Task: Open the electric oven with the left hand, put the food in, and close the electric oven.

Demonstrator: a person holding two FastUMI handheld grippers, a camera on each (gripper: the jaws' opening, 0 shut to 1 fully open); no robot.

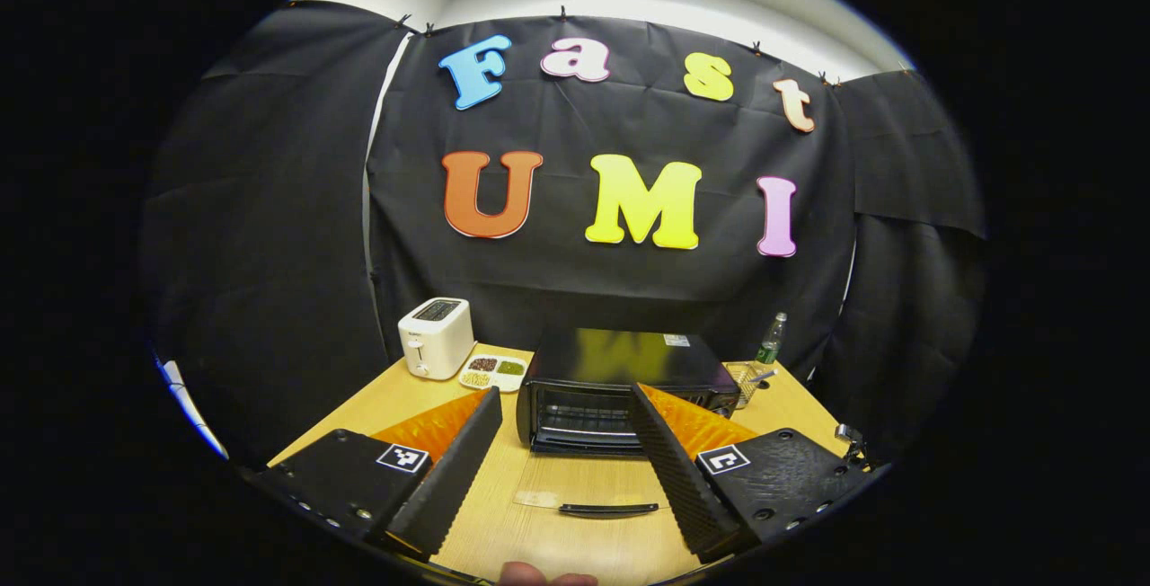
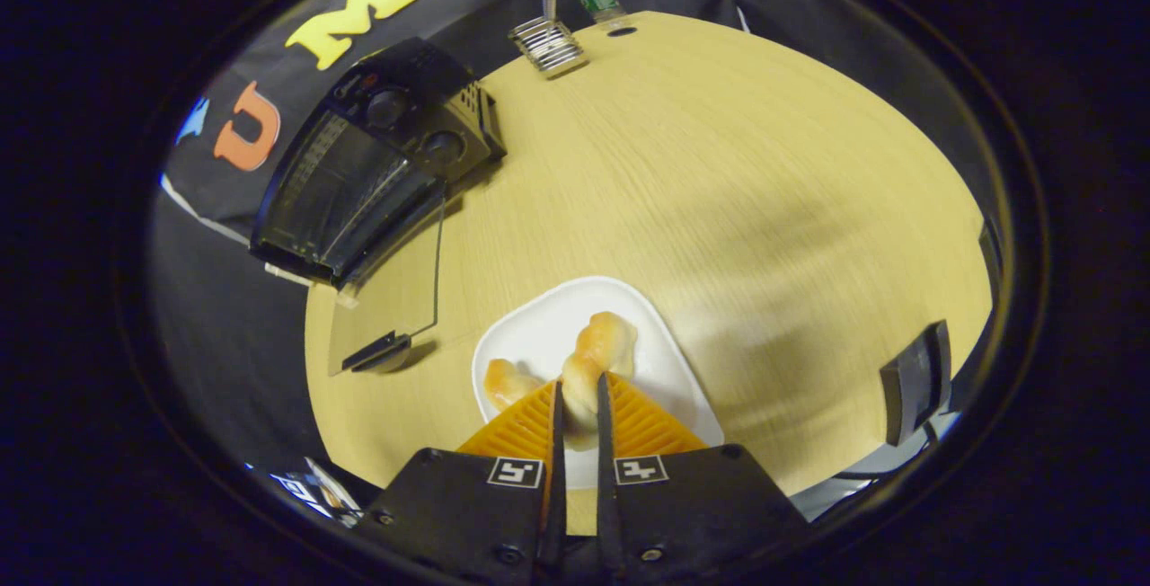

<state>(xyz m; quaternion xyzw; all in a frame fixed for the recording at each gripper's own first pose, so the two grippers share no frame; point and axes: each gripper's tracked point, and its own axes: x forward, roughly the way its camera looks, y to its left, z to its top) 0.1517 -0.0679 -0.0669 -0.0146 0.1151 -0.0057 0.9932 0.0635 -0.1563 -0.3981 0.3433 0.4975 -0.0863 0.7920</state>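
Note:
The black electric oven (image 1: 620, 388) stands at the back of the wooden table, its glass door (image 1: 584, 478) folded down flat with the handle (image 1: 606, 509) nearest me. My left gripper (image 1: 564, 395) hovers in front of it, open wide and holding nothing. In the right gripper view the oven (image 2: 359, 173) lies to the upper left with its door (image 2: 391, 289) down. My right gripper (image 2: 578, 386) is shut on a golden bread roll (image 2: 597, 357) over a white plate (image 2: 665, 361). A second roll (image 2: 505, 382) rests on the plate to its left.
A white toaster (image 1: 436, 336) and a divided dish of food (image 1: 492, 372) stand left of the oven. A wire rack (image 1: 744, 377) and a bottle (image 1: 770, 340) sit to its right. A dark object (image 2: 916, 379) sits at the table's right edge.

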